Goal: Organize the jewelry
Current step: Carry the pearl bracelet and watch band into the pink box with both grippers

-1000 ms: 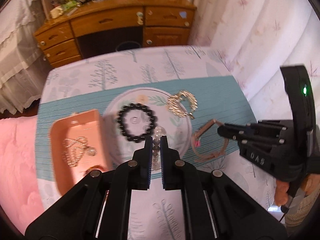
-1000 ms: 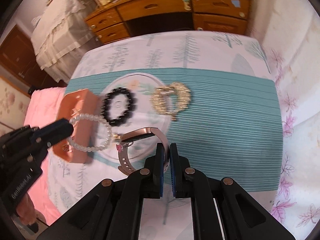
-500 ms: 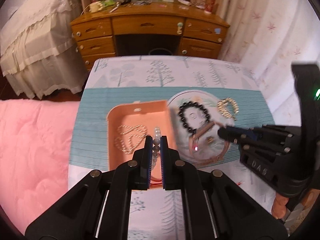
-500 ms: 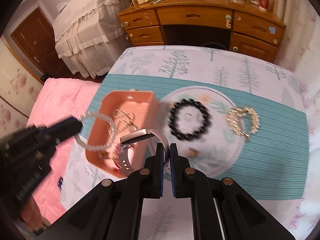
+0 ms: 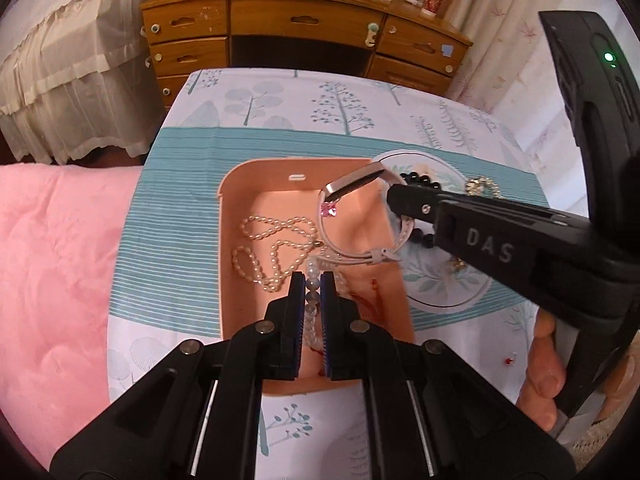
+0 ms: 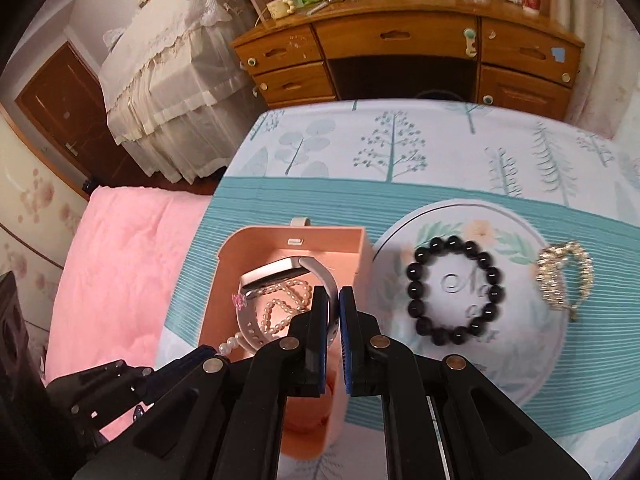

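Note:
A peach jewelry box (image 5: pixel 234 240) (image 6: pixel 224 292) sits open on the teal runner and holds a pearl necklace (image 5: pixel 272 248) (image 6: pixel 286 306). My left gripper (image 5: pixel 312 280) is shut on a clear bead bracelet (image 5: pixel 311 276) (image 6: pixel 230 346), low inside the box. My right gripper (image 6: pixel 334 296) is shut on a pale pink watch (image 6: pixel 272 276) (image 5: pixel 348 216) and holds it over the box. A black bead bracelet (image 6: pixel 454 290) lies on the round white plate (image 6: pixel 532 360). A gold chain (image 6: pixel 564 276) lies at the plate's right edge.
A pink quilt (image 5: pixel 52 272) lies left of the table. A wooden desk (image 5: pixel 296 36) with clutter on top stands behind the table. Curtains hang at the right. A red cord (image 5: pixel 370 300) lies in the box.
Both grippers have moved left and down over the box. The clear bead bracelet and the watch now hang inside the box's outline, closer to the pearl necklace.

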### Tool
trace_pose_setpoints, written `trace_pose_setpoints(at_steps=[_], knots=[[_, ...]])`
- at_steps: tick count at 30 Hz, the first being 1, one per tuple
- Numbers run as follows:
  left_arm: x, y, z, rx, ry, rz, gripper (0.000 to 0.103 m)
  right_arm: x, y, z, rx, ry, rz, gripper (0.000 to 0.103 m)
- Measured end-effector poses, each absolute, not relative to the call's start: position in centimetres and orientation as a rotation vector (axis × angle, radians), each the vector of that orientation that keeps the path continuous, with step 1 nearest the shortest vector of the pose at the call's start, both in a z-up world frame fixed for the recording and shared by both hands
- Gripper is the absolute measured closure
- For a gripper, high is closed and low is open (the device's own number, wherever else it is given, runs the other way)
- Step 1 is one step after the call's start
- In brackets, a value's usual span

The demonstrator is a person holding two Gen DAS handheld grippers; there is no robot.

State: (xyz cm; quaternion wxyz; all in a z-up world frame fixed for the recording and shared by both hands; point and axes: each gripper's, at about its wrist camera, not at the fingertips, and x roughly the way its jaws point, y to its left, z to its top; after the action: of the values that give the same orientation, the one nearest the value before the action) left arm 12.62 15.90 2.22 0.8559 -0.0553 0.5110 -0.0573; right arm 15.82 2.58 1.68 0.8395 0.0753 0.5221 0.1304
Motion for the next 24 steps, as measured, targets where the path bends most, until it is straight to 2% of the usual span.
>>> trace_pose_setpoints(at_steps=[9, 11, 16, 24], knots=[[13.4, 17.4, -1.5, -0.193, 1.128, -0.022, 0.096, 18.1, 5.0, -2.6, 0.134, 1.155, 0.299, 0.096], [13.2, 17.3, -1.9, -0.209, 1.127, 0.005, 0.093, 18.3, 5.4, -3.2, 0.119, 1.165, 0.3, 0.093], [11.8, 16.4, -1.9, -0.184, 1.089, 0.068, 0.073, 18.6, 5.8, -3.7, 0.104, 1.164, 0.323, 0.087], [9.5, 15.5, -0.9, -0.156, 1.058, 0.123, 0.071, 17.0, 5.4, -2.0, 0.105, 1.143, 0.359, 0.085]])
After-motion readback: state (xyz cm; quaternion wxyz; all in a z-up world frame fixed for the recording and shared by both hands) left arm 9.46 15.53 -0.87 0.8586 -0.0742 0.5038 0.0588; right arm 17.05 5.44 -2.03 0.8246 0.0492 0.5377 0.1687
